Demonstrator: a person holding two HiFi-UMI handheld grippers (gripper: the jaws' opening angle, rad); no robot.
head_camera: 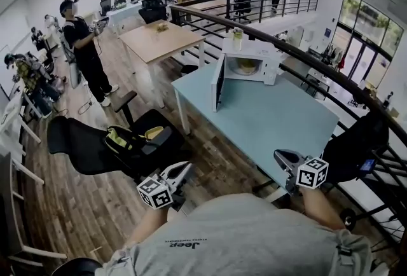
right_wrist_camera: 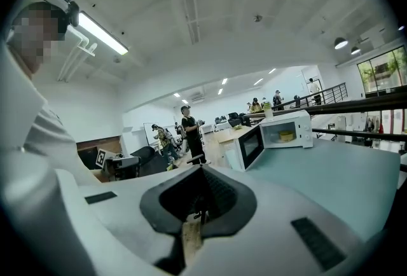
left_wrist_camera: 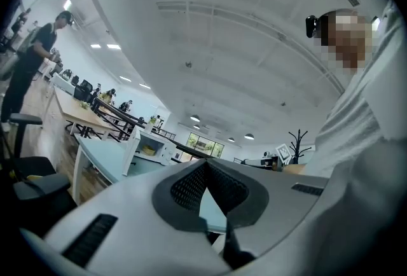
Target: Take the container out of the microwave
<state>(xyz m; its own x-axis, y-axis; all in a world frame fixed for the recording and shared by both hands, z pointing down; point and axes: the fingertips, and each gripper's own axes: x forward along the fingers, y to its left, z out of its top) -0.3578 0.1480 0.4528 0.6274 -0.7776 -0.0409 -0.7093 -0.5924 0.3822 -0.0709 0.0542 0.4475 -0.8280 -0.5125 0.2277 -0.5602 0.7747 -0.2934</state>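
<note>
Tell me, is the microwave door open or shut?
Open. The microwave has its door swung out to the side, and the yellow container shows inside.

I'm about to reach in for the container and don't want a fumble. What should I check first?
1. Microwave door open: ok.
2. Container visible inside: ok.
3. Table bare in front of the microwave: ok.
4. Left tongs and right tongs open for a grasp: not ok, both shut and empty.
5. Tongs close to the microwave: not ok, both are back by the person's body.
6. Where to grip the container: cannot tell, too small.
</note>
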